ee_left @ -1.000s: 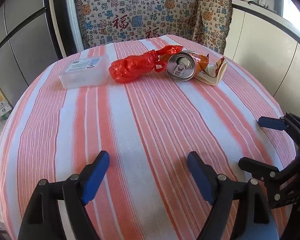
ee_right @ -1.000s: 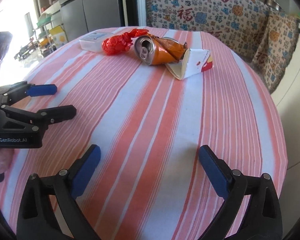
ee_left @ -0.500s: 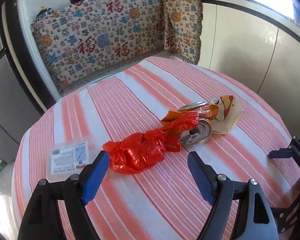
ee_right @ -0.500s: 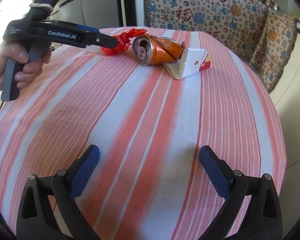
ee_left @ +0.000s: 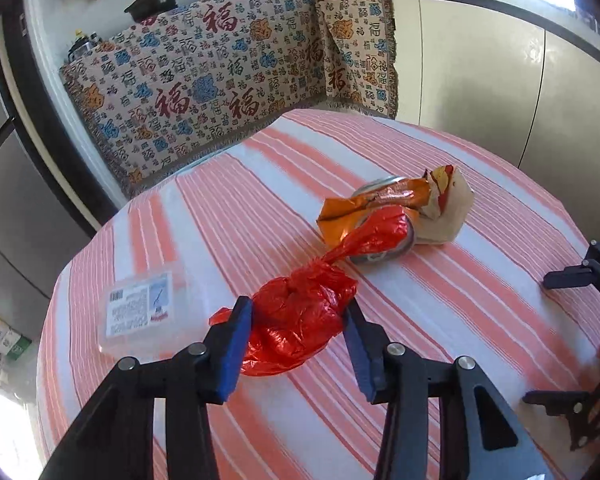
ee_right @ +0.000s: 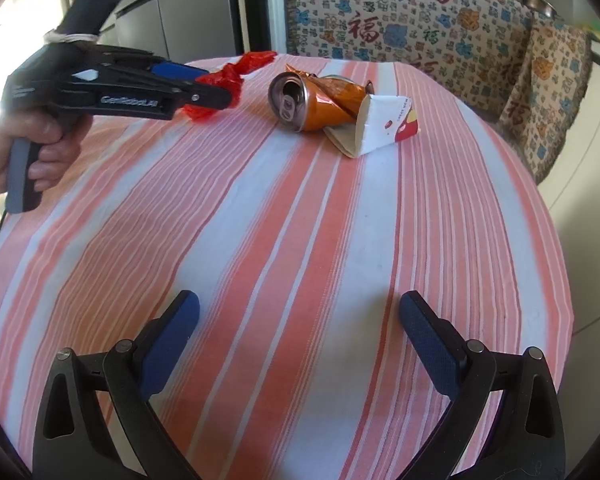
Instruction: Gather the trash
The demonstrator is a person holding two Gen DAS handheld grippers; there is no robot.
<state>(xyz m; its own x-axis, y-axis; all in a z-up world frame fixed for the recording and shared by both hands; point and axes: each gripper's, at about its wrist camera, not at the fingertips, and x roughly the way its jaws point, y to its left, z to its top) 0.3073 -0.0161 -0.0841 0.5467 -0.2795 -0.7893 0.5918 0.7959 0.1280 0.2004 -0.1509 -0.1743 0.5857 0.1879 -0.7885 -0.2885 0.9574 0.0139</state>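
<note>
While the left gripper (ee_left: 298, 334) is reaching over the striped tablecloth (ee_left: 440, 312), its two blue pads are sitting on either side of a red bag (ee_left: 300, 324), touching or nearly touching the crumpled plastic; the jaws are partly drawn in around it, and I cannot tell whether they are truly clamping it. The bag is lying on the cloth with its twisted neck stretching toward a crushed can (ee_left: 380, 216), whose orange body is lying on its side just beyond. A paper cup (ee_left: 450, 212), flattened, is leaning against the far side of the can. A clear box (ee_left: 144, 314) with a printed label is lying just left of the bag. At the right edge, dark parts of the right gripper (ee_left: 580, 336) are showing. Behind the table, a patterned cloth (ee_left: 228, 76) is hanging over a counter with pans on top.

In the right wrist view, the right gripper (ee_right: 300, 338) is hovering over bare tablecloth (ee_right: 260, 240), its jaws standing wide apart with nothing between them. Far across the table, the can (ee_right: 312, 100) is lying with its open top facing this camera, and the cup (ee_right: 384, 124) is touching it on the right. At the upper left, a hand (ee_right: 28, 148) is holding the left gripper (ee_right: 216, 92), whose tips are sitting at the bag (ee_right: 232, 80), well apart from the right gripper.
</note>
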